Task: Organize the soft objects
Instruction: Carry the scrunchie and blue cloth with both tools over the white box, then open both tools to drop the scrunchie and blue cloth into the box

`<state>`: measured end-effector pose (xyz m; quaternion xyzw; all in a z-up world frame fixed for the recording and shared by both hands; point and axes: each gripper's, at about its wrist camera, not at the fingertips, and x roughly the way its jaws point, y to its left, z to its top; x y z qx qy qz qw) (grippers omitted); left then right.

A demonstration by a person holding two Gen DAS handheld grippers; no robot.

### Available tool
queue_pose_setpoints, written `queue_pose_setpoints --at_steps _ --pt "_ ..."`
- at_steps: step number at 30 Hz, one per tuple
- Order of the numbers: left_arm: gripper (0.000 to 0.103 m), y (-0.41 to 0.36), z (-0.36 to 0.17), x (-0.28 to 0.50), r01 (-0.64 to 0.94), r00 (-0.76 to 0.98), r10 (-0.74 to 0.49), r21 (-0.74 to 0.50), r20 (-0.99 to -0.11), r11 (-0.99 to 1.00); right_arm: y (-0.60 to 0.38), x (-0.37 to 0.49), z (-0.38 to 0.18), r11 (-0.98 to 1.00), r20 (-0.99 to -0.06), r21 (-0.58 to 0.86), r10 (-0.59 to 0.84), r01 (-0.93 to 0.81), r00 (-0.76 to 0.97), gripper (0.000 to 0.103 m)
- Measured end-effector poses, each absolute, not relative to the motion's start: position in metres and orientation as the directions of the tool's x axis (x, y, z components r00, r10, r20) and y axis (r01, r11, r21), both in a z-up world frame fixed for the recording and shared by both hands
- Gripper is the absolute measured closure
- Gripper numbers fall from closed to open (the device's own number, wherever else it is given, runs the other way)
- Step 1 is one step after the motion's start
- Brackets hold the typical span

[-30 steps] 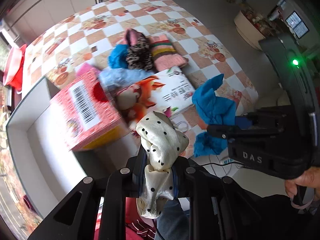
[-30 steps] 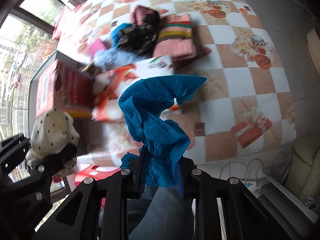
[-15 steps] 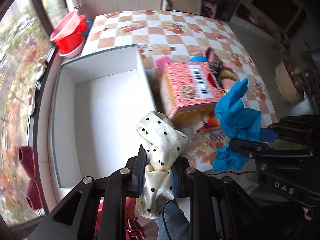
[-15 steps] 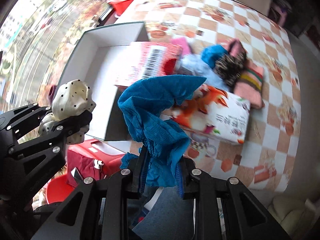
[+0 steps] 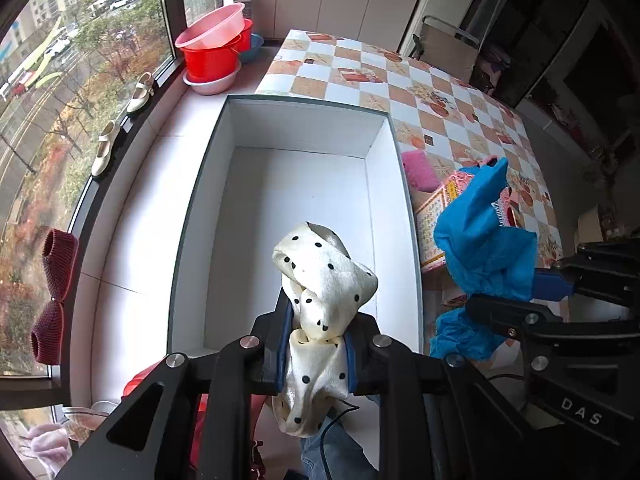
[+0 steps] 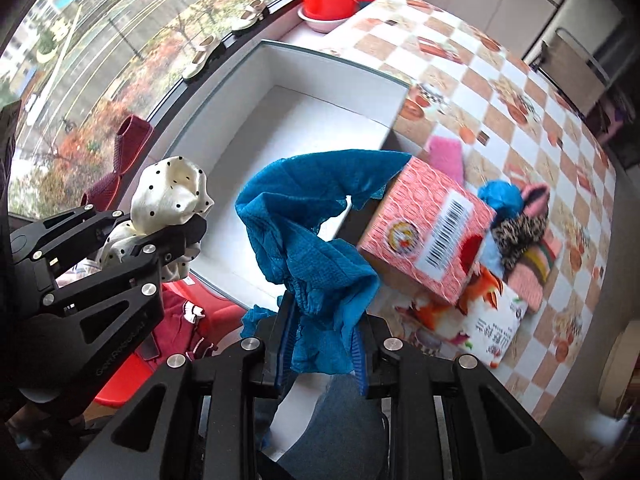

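Observation:
My left gripper (image 5: 316, 332) is shut on a cream cloth with black dots (image 5: 324, 276), held above the near end of a large white open box (image 5: 304, 196). My right gripper (image 6: 322, 340) is shut on a crumpled blue cloth (image 6: 316, 240), hanging over the box's near right corner (image 6: 224, 280). In the left wrist view the blue cloth (image 5: 480, 240) and the right gripper (image 5: 532, 292) sit to the right of the box. The dotted cloth (image 6: 172, 196) and left gripper (image 6: 168, 248) show at the left of the right wrist view.
A checkered table (image 5: 452, 100) holds a red-patterned carton (image 6: 432, 236), a flat printed box (image 6: 480, 320), and a pile of pink, striped, leopard and blue soft items (image 6: 520, 232). Red and pink basins (image 5: 216, 52) and shoes (image 5: 140, 88) line the window sill.
Both grippers swung from over the table's pile to the white box, rolling as they went. The box now fills the middle of both views. Each cloth stays gripped.

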<state>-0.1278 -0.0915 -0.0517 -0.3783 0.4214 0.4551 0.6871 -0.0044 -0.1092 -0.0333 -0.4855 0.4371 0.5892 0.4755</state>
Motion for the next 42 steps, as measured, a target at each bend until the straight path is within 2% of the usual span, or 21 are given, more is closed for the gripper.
queue_pose_setpoints --at_steps 11,33,36,40,42 --pt "0.080 -0.085 -0.070 -0.155 -0.960 0.233 0.286 -0.173 -0.929 0.222 -0.075 -0.043 -0.047 -0.228 -0.994 0.052 0.079 -0.972 -0.072 0.077" --pt "0.078 -0.070 -0.082 -0.157 -0.957 0.259 0.260 -0.212 -0.930 0.196 -0.044 -0.033 -0.060 -0.130 -0.997 0.057 0.039 -0.990 -0.063 0.077" --pt "0.071 -0.066 -0.084 -0.160 -0.961 0.252 0.258 -0.208 -0.933 0.184 -0.037 -0.030 -0.060 -0.114 -0.996 0.070 0.041 -0.991 -0.076 0.077" --pt "0.036 -0.060 -0.085 -0.159 -0.963 0.243 0.256 -0.203 -0.936 0.175 -0.029 -0.027 -0.063 -0.095 -0.995 0.092 0.039 -0.991 -0.096 0.077" --pt "0.025 -0.056 -0.082 -0.156 -0.964 0.239 0.260 -0.198 -0.935 0.176 -0.024 -0.026 -0.064 -0.090 -0.994 0.101 0.039 -0.991 -0.105 0.077"
